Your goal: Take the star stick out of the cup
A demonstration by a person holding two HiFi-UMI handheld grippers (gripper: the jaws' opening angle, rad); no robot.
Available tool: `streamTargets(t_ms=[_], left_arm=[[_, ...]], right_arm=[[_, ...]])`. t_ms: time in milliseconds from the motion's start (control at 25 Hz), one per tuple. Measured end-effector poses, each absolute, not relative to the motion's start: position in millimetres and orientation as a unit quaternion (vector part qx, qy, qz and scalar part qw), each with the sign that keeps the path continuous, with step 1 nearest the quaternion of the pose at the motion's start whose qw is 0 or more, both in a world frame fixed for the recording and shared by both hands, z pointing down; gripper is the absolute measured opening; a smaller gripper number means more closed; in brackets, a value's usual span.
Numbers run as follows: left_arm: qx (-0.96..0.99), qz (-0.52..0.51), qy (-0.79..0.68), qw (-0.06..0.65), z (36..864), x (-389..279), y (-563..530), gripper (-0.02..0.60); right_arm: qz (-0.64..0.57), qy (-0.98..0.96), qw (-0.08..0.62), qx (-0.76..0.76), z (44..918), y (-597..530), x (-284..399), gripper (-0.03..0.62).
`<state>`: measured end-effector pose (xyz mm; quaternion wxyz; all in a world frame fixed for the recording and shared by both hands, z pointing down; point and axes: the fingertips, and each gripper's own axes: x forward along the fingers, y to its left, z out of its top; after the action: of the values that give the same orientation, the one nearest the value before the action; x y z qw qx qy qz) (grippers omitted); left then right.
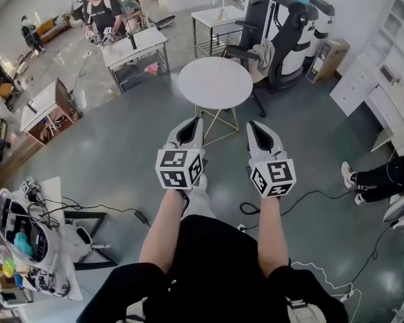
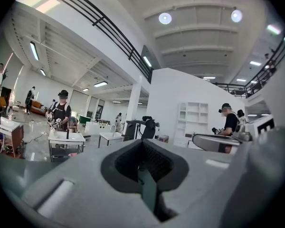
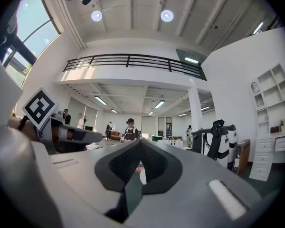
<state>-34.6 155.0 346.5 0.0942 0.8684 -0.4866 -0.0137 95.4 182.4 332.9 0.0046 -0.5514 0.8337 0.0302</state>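
No cup and no star stick show in any view. In the head view my left gripper [image 1: 193, 121] and right gripper [image 1: 254, 124] are held side by side at arm's length above the grey floor, both pointing toward a round white table [image 1: 215, 83] just ahead. Each one's jaws are pressed together with nothing between them. The left gripper view looks along the shut left gripper [image 2: 142, 144] across the hall. The right gripper view does the same over the shut right gripper [image 3: 141, 144], with the left gripper's marker cube [image 3: 39, 107] at its left.
A dark office chair [image 1: 269, 52] with a cloth on it stands right of the round table. Work tables [image 1: 135, 46] and a standing person [image 1: 102, 12] are at the back left. A black cable [image 1: 310, 197] lies on the floor, a seated person's legs [image 1: 384, 173] are at right, and a cluttered bench [image 1: 27, 241] is at lower left.
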Motion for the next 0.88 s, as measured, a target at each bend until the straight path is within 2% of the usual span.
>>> streamTargets(t_ms=[360, 720, 880], left_arm=[[0.87, 0.002, -0.474, 0.133, 377, -12, 58, 0.003], [0.865, 0.069, -0.475, 0.147, 418, -9, -51, 0.003], [0.866, 0.085, -0.464, 0.164, 438, -9, -103, 0.003]], right_arm=[[0.001, 0.827, -0.015, -0.562, 359, 98, 114, 0.005], [-0.076, 0.81, 0.029, -0.58, 405, -5, 135, 0.005], [-0.094, 0.807, 0.022, -0.582, 421, -65, 130, 0.005]])
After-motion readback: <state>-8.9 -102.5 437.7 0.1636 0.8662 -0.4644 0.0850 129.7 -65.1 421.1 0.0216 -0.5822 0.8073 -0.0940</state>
